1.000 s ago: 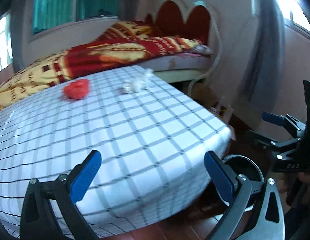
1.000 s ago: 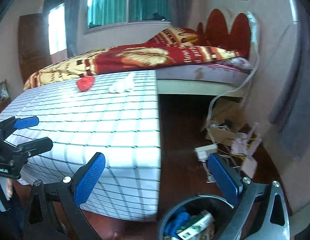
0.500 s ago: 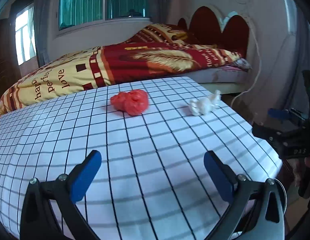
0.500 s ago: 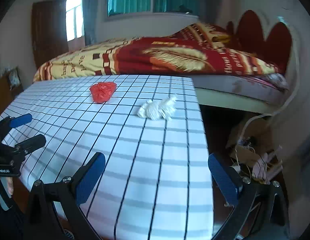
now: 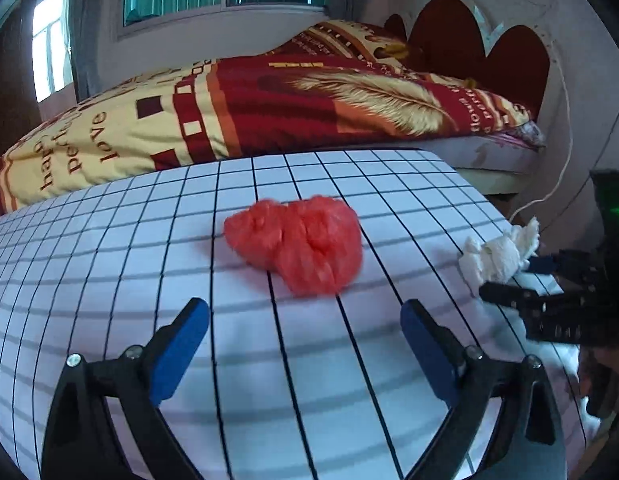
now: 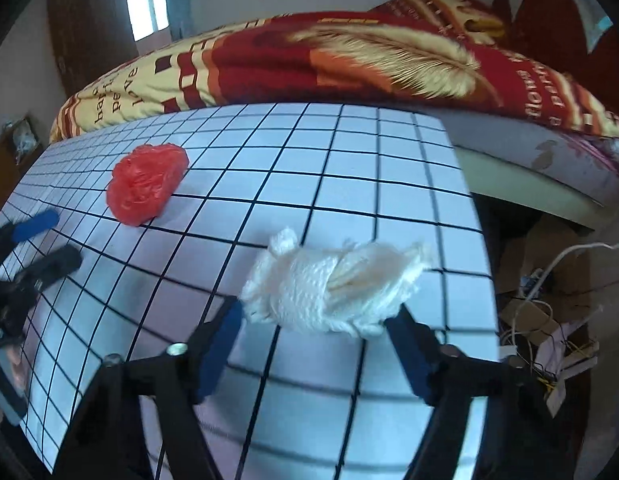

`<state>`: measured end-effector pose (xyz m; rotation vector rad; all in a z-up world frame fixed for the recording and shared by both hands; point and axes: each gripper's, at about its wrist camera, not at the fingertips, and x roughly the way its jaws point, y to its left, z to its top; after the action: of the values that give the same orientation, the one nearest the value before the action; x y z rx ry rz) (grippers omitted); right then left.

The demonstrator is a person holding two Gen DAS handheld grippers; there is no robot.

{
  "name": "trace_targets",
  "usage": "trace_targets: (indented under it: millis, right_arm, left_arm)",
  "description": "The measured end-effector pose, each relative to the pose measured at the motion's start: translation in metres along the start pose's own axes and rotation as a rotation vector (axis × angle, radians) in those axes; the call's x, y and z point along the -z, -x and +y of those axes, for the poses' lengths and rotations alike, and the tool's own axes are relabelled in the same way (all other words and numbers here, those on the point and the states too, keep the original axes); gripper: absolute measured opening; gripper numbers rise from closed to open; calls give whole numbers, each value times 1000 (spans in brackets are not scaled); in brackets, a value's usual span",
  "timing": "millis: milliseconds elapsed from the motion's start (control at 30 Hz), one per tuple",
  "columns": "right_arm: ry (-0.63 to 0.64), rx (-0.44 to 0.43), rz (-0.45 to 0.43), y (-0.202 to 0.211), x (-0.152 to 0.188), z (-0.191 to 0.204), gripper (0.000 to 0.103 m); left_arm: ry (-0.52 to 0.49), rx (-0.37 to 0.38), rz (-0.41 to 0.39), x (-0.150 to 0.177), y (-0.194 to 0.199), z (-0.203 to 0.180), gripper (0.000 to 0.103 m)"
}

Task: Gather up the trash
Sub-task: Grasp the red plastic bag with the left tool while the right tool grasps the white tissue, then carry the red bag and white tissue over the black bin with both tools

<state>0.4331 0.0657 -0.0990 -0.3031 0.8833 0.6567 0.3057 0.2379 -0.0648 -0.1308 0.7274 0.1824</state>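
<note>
A table with a white cloth with black squares (image 5: pixel 109 280) stands in a bedroom, close to a bed with a red and yellow blanket (image 5: pixel 269 112). A crumpled red plastic bag (image 5: pixel 301 252) lies near the middle, just past the left gripper (image 5: pixel 305 320), whose jaws are wide and closing a little on nothing. A white paper wad (image 6: pixel 333 284) lies near the table's right edge, between the closing jaws of the right gripper (image 6: pixel 315 322), whose tips are at its sides.
</note>
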Motion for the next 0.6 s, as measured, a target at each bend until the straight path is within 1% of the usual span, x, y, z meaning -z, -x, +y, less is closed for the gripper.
trace_targets:
  millis: [100,133,167,233,267,300,333,367,400,433,500,533,567,600]
  right_arm:
    - [-4,9,-5,-10,-14,-1,59]
    - [-8,11,-4,-12,-18,-3,57]
    - [-13,10,-2,-15,-22,-4,52]
    - [-17,0,4,-18,-28,-4,51]
    - [-13,-5,6,-19,-30,-3,51]
    - [-7,-13,0,-19,-31,-1,53]
    - [-4,-7,-2,-18,-32,2,57]
    - [-4,1,-5,-17,-33,2,73]
    - [3,5,-16,-15,-34,5,84]
    - [27,16,-39,-12,-35,8,84]
    - [57,24,-48,-13,-39,11,84]
    - [62,22,-39,-16,-41,11,84]
    - [60,25,-30,-19,-43,10,81]
    - [58,7,-18,-22,-43,9,55]
  left_arm:
    - [-13,-15,5,-17,-20,-3,97]
    - [-17,-19,16,-20,-26,-3,97]
    - [-18,-20,35,-24,-33,-4,94]
    - [-17,-17,58,-30,-44,-4,92]
    - [-15,-24,74,-31,-50,-4,89]
    - [-9,-13,91,-32,-54,-3,85]
    - [0,17,111,-31,-58,-1,74]
    - [4,30,117,-30,-60,1,66]
    - [3,33,118,-29,-60,4,64]
    - [-2,39,116,-26,-59,6,57]
    - [2,52,101,-22,-54,12,52]
    - [6,53,96,-22,-52,14,51]
    - [5,57,94,-19,-49,15,49]
    - [-3,59,89,-18,-47,15,49]
